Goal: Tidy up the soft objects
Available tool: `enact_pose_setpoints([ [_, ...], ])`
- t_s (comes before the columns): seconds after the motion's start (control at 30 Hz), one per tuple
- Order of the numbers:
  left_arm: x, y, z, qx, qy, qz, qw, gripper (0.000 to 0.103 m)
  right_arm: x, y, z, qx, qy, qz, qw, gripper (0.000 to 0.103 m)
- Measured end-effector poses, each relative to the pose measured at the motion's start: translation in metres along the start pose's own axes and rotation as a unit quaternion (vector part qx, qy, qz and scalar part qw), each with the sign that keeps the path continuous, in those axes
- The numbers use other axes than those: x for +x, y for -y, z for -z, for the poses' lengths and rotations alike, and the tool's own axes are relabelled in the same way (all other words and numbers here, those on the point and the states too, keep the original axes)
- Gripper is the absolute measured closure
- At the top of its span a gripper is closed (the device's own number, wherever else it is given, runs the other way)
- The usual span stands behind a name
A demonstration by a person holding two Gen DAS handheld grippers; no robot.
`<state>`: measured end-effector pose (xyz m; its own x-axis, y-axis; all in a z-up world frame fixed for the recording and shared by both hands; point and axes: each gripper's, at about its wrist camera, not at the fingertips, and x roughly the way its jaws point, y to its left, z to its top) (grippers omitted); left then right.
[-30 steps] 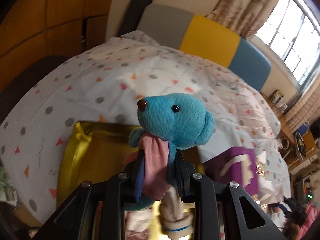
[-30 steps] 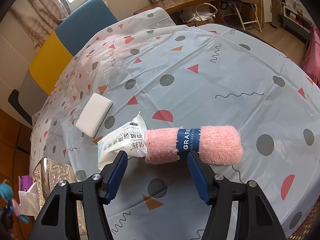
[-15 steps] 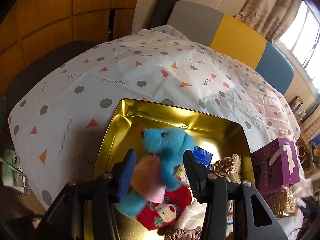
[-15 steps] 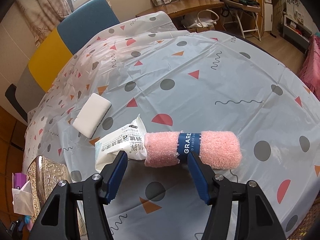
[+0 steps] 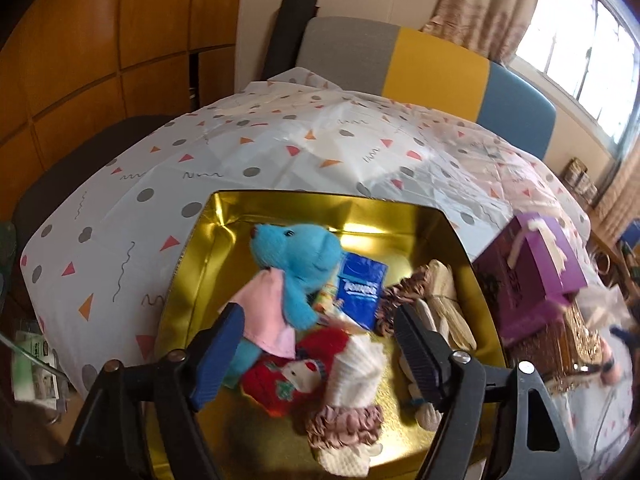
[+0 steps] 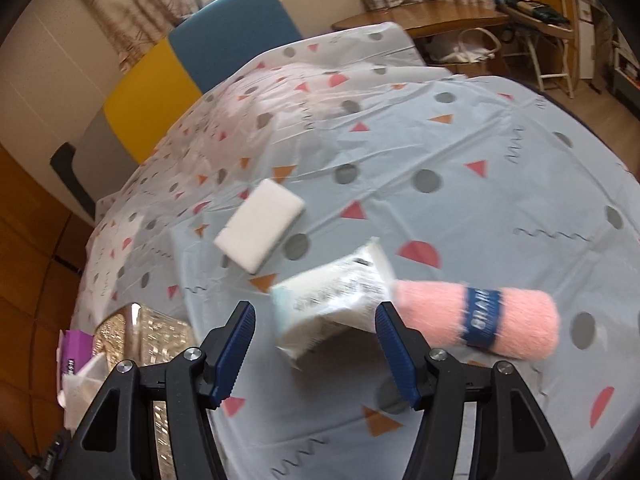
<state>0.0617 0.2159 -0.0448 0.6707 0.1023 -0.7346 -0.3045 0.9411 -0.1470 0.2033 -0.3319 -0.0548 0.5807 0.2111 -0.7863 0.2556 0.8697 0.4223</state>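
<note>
A blue plush bear in a pink dress lies inside the gold tin, on a red plush beside a blue tissue pack. My left gripper hovers over the tin with its jaws opening, and its pads are clear of the bear. In the right wrist view my right gripper is open, its jaws widening slightly, over a white tissue packet on the tablecloth. A pink rolled towel with a blue band lies right of the packet, and a white sponge lies behind it.
Rolled socks and scrunchies fill the tin's near half. A purple box stands right of the tin on a gold glittery box. A grey, yellow and blue chair back stands behind the table. A wooden desk stands at the back.
The left gripper came down over the tin, opened and let go of the blue bear, which now lies in the tin. The right gripper moved left from the pink towel to the tissue packet.
</note>
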Motion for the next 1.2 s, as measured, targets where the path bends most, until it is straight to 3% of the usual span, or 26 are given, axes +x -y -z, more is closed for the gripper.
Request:
enact_pose_setpoints([
  [0.13, -0.004, 0.005, 0.005, 0.01, 0.004, -0.011, 0.9999, 0.024, 0.04, -0.023, -0.021, 0.024, -0.041, -0.027, 0.999, 0.026],
  [0.23, -0.004, 0.002, 0.006, 0.009, 0.004, -0.005, 0.9999, 0.024, 0.073, -0.032, -0.036, 0.049, -0.059, -0.02, 0.997, 0.021],
  [0.43, 0.0, -0.009, 0.008, -0.011, -0.007, -0.006, 0.9999, 0.019, 0.121, -0.026, -0.062, 0.159, -0.068, -0.039, 0.984, 0.019],
  [0.63, 0.007, -0.013, 0.009, -0.018, -0.019, -0.006, 0.9996, 0.019, 0.146, -0.03, -0.067, 0.17, -0.068, -0.011, 0.983, 0.019],
  [0.73, 0.007, -0.011, 0.01, -0.011, -0.017, -0.007, 0.9998, 0.019, 0.148, -0.039, -0.07, 0.139, -0.06, 0.003, 0.988, 0.018],
  [0.83, 0.006, -0.004, 0.011, 0.002, -0.014, -0.011, 0.9998, 0.017, 0.152, -0.053, -0.073, 0.08, -0.072, 0.026, 0.994, 0.046],
  [0.97, 0.002, 0.004, 0.012, 0.018, -0.004, -0.02, 0.9996, 0.01, 0.135, -0.074, -0.068, -0.021, -0.075, 0.042, 0.996, 0.046],
  [1.03, 0.001, 0.008, 0.012, 0.026, -0.002, -0.027, 0.9993, 0.004, 0.122, -0.082, -0.062, -0.069, -0.079, 0.042, 0.994, 0.046],
  [1.2, -0.003, 0.014, 0.015, 0.027, -0.008, -0.017, 0.9995, 0.0, 0.083, -0.085, -0.035, -0.147, -0.11, 0.033, 0.982, 0.046],
])
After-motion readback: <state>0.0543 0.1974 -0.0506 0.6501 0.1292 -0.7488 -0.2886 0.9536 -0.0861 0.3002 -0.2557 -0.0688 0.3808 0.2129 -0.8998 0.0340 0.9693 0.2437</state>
